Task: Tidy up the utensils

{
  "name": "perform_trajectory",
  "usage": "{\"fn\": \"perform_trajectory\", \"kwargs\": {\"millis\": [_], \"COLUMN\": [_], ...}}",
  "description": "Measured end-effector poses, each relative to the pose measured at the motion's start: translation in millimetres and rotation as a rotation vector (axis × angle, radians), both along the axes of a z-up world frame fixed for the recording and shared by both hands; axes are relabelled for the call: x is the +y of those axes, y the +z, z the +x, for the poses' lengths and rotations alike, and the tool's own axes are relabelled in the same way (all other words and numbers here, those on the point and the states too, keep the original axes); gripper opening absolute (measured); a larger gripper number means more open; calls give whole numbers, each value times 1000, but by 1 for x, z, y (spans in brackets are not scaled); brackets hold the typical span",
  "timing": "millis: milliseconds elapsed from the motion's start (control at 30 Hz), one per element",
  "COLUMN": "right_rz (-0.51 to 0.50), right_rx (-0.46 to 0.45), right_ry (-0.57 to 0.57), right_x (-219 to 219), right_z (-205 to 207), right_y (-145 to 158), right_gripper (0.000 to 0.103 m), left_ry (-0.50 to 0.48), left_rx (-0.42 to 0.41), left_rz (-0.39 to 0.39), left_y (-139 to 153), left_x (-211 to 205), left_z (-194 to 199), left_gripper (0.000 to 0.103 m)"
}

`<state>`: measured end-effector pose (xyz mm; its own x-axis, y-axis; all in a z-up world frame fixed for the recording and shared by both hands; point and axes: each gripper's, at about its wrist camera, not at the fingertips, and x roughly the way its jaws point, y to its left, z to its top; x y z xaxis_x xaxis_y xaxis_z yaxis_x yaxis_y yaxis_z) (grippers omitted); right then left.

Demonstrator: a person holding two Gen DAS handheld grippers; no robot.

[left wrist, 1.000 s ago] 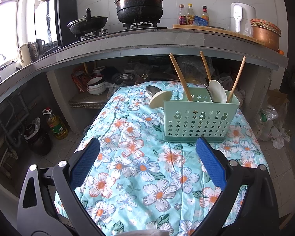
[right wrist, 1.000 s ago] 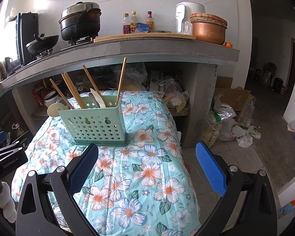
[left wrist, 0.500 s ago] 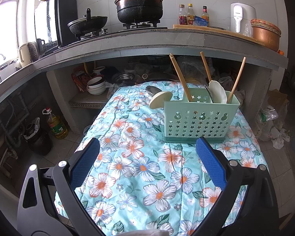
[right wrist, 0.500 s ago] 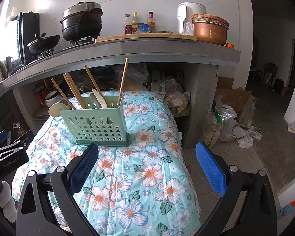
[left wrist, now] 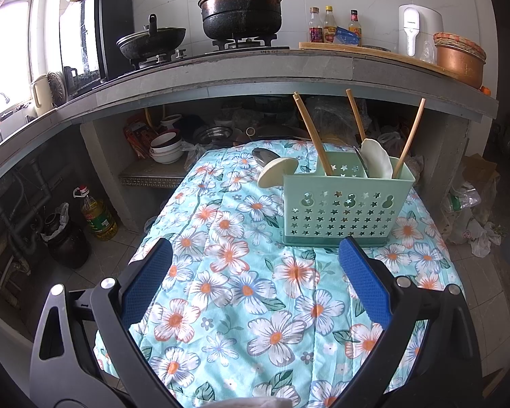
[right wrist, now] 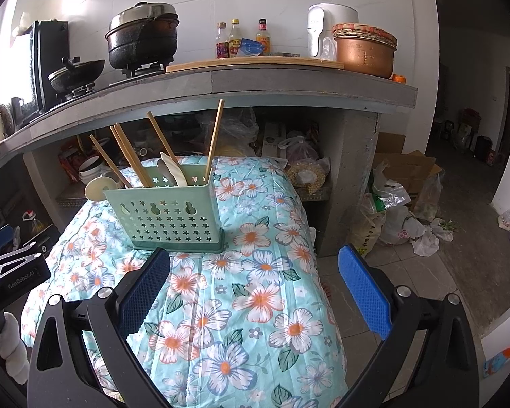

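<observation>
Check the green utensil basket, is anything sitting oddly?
Yes. A cream spoon hangs out over the left end of the basket, and the chopsticks lean at different angles instead of standing together.

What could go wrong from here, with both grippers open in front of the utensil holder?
1. The chopsticks lean outward well above the green holder; a sideways reach could knock them out.
2. The holder stands on a soft flowered cloth, so a push may tip it.
3. The pale spoon hangs over the holder's left end and could slip off if bumped.
</observation>
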<state>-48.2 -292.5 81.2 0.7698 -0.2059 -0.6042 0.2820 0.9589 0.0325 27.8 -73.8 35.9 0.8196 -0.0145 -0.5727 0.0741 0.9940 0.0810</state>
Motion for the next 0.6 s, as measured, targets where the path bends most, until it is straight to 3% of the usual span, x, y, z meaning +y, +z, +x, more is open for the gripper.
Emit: {"fn": "perform_trajectory", "kwargs": {"millis": [600], "right_rz": [0], "right_rx": [1], "right_ry": [1], "right_x": [1], "right_z": [1], "right_y": [0], "right_gripper": [97], "left_ry": [1], "left_rx": [1], "left_rz": [0], "left_y": [-1], "left_x": [1], "left_z": [0], "left_gripper": [95]}}
